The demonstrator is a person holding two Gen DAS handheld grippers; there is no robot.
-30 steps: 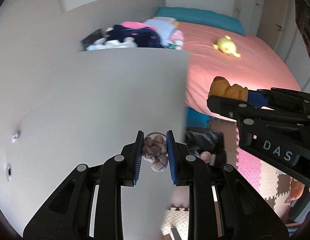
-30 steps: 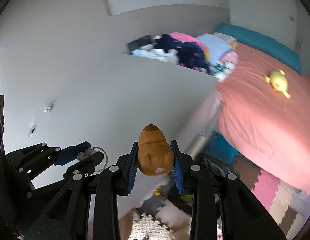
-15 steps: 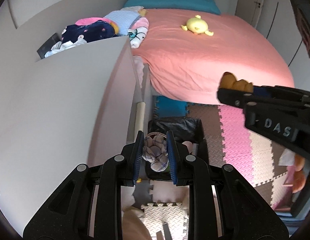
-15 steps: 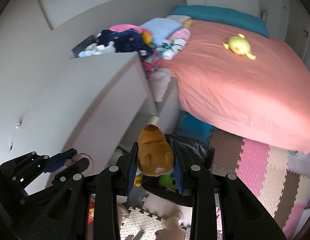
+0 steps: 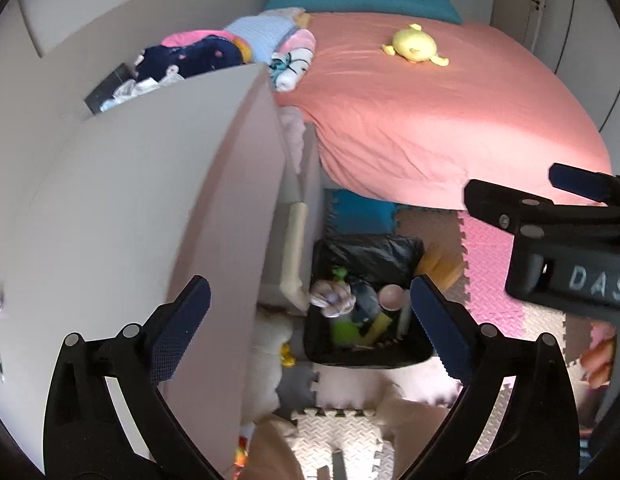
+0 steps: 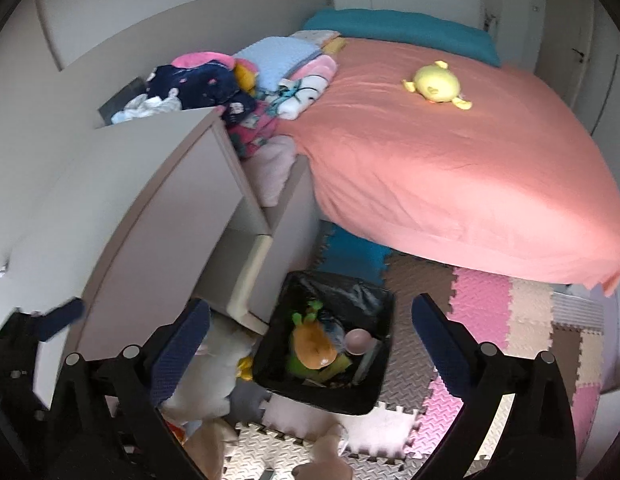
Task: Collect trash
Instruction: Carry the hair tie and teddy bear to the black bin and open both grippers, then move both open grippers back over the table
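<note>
Left gripper [image 5: 310, 328] above black-lined bin [image 5: 366, 356], jaws opening wide, nothing pressed between pads. Small pale knotted toy [image 5: 333, 298] in the bin's near-left corner, seemingly loose. Right gripper [image 6: 310, 340] likewise opening, empty. Brown plush [image 6: 313, 346] lying in bin [image 6: 318, 396] among green items. Bin on foam floor mat beside bed [image 6: 450, 168].

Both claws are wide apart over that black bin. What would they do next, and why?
Probably lift away to fetch more. The jaws of the left gripper and right gripper are opening with nothing between them; the brown plush and grey bundle sit over the bin.
</note>
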